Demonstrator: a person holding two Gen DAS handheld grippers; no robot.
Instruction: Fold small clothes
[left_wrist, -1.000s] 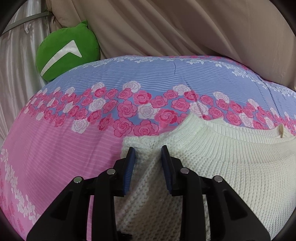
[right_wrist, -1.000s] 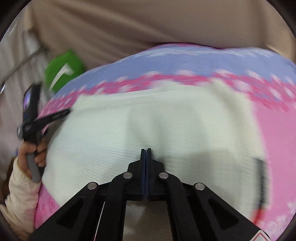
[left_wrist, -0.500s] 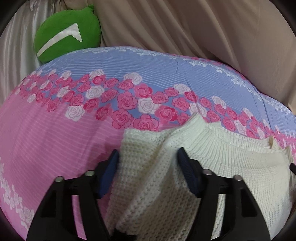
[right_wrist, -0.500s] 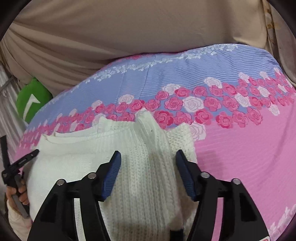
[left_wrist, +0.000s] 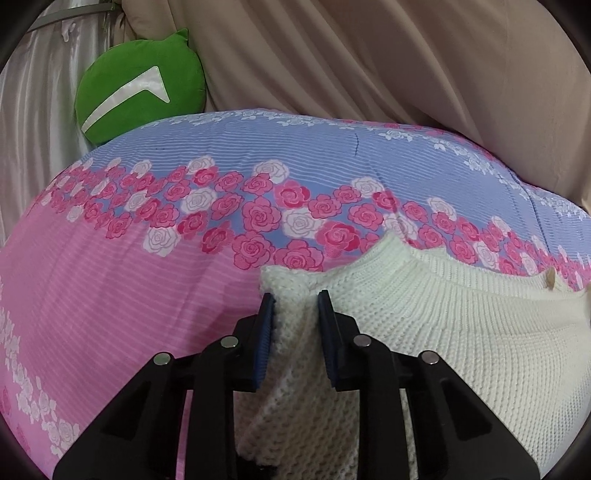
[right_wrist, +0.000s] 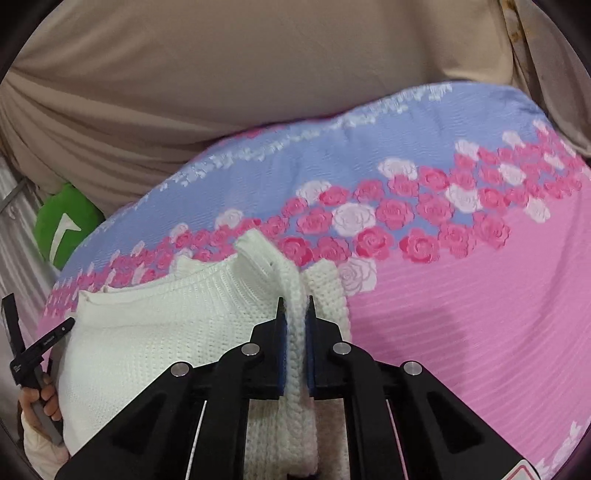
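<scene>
Fingers (right_wrist: 282, 325) of both grippers have just closed from wide apart, each pinching a bunched edge of the cream chunky-knit sweater (left_wrist: 461, 332) lying on the pink-and-blue rose-print bed cover (left_wrist: 110, 280); I'd say a fold lift comes next.

Left claw (left_wrist: 295, 302) and right claw (right_wrist: 295, 308) each clamped on knit.

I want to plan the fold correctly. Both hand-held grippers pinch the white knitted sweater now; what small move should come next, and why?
Probably lift both together and carry the pinched edge across. The left hand-held gripper and right hand-held gripper each clamp a bunched side of the sweater, which lies flat on the floral bedspread.
</scene>
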